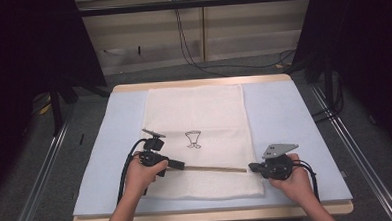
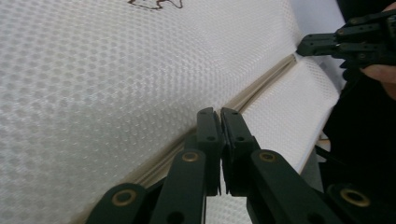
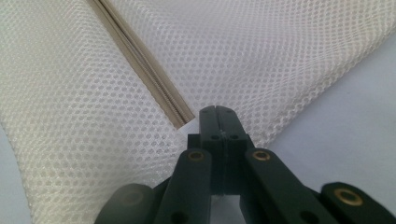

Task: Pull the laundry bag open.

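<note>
Two grippers on a white mesh bag (image 1: 197, 135) lying flat mid-worktop (image 1: 284, 111), left gripper (image 1: 179, 165) at 9 o'clock – fingers pinched on the zipper (image 1: 211, 168), right gripper (image 1: 251, 165) at 3 o'clock – fingers closed at the zipper's end, can't tell what's caught.

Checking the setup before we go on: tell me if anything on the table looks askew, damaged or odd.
Nothing stands out. The white mesh bag lies flat and square on the blue mat, its zipper running straight between the left gripper and the right gripper, both with jaws shut. No tear or spill shows.
</note>
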The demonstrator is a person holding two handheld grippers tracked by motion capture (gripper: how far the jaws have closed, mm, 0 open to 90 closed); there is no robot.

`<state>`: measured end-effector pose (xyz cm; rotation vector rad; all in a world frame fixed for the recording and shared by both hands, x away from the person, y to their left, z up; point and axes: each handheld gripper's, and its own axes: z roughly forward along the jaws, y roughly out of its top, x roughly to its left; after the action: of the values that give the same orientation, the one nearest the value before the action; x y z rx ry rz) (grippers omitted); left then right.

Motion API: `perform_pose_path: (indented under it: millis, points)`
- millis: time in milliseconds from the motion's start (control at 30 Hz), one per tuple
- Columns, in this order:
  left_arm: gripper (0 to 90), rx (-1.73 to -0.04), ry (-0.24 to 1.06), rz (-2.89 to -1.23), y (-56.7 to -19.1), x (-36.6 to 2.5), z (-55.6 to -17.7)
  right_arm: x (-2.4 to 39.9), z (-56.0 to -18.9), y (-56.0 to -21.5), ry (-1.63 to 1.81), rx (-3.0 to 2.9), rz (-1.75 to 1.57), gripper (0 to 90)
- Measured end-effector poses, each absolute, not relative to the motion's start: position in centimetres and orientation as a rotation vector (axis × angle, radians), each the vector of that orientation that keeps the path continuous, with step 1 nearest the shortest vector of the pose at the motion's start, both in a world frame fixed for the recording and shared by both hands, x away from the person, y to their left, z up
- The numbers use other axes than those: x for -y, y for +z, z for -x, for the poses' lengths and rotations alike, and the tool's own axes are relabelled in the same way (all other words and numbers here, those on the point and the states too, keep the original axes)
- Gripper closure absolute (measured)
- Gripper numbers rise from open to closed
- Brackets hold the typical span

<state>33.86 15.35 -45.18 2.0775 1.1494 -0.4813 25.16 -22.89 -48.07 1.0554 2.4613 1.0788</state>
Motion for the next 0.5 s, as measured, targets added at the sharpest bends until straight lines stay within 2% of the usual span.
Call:
perform_pose_path:
  millis: [500]
  points:
    - [87.2,-1.146,-0.489,-2.073,-45.3,-15.71,-33.86,22.89,-25.17,-48.08,1.08,-2.46,-1.058,90.0]
